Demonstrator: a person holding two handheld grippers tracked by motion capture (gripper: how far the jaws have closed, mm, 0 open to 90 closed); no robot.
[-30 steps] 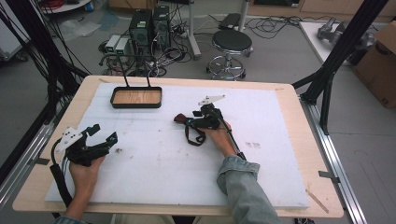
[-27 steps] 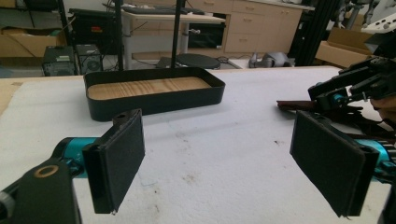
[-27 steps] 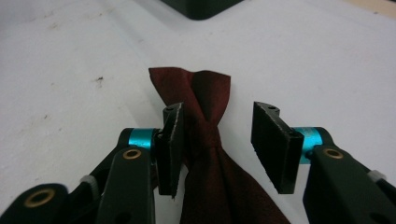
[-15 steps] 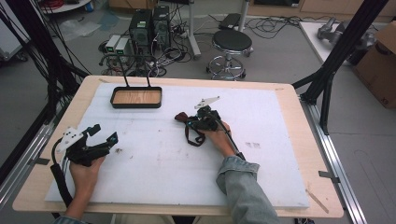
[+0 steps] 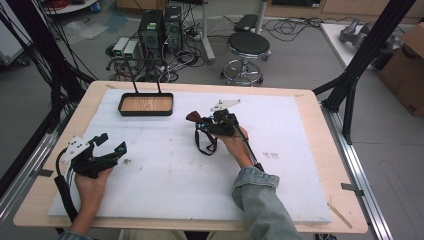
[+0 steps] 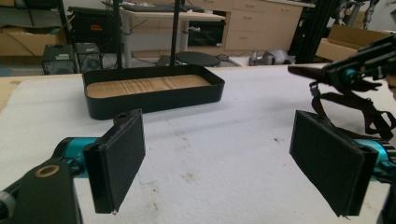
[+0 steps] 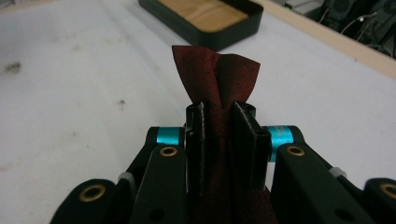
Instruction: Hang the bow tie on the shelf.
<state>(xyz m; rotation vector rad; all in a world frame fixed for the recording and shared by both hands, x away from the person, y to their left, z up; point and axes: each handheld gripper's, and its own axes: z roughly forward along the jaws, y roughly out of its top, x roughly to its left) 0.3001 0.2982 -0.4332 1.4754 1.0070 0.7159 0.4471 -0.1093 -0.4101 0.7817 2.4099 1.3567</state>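
**Red cloth pinched in the right gripper, tray ahead and to the left**

The right gripper (image 5: 200, 120) has its jaws pressed together on a dark red cloth (image 7: 215, 74); in the right gripper view the cloth is squeezed between the two black pads and its free end stands out beyond the tips in a folded, pointed shape; in the high view it shows as a small red tip at the front of the gripper, just above the white mat (image 5: 165, 170).

The relation that matters is between this cloth and the black tray (image 5: 146, 104) with the wooden bottom; the tray lies at the far side of the mat, and from the right gripper it is forward and to the left, near but not touching; the gripper already points roughly toward it, so the long axis of the cloth runs almost along the line to the tray. In my judgement the coming move is a short carry in this direction, and the cloth should come over the tray rim before the jaws open.

The left gripper (image 5: 112, 143) rests near the left edge of the mat, its jaws spread wide with nothing between them; it is well apart from the cloth, and the right hand (image 5: 235, 147) is clearly the one for this move.
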